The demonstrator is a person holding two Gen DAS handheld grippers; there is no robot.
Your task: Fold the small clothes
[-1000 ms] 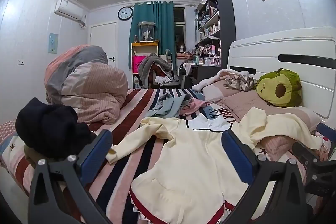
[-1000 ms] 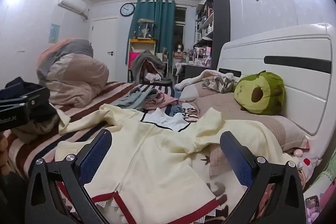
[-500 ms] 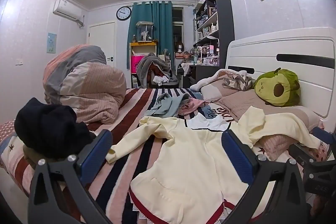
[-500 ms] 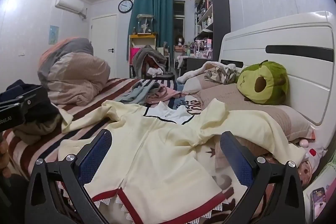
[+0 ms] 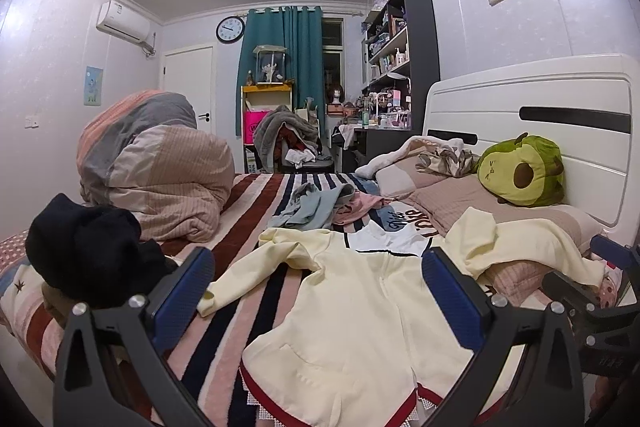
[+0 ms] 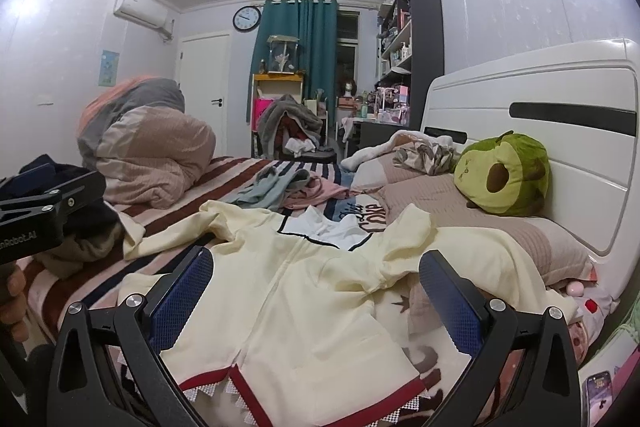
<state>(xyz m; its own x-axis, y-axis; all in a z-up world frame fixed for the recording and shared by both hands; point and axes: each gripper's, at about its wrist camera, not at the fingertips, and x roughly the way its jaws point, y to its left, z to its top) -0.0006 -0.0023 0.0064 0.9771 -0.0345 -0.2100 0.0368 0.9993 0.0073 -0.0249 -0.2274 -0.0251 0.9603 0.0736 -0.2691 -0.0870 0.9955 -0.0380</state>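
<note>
Ideally, with both the left gripper [image 5: 316,283] and right gripper [image 6: 314,283] spread wide and empty, the cream jacket [image 5: 360,315] is best smoothed flat before its sleeves are folded inward.

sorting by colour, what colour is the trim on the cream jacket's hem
Red, along the bottom hem of the cream jacket; clearest in the right wrist view.

Each tool is a matte black frame: the left tool [image 5: 318,285] and the right tool [image 6: 316,287] both carry two angular fingers with triangular cut-outs, silver round-headed screws at the joints, and blue pads [image 6: 182,301] with a fine dimpled texture on their inner faces. In the right wrist view, the left tool's black body at the left edge bears white lettering ending in "Robot.AI". Just below that lettering, bare skin of the left hand [image 6: 12,301] shows.
</note>
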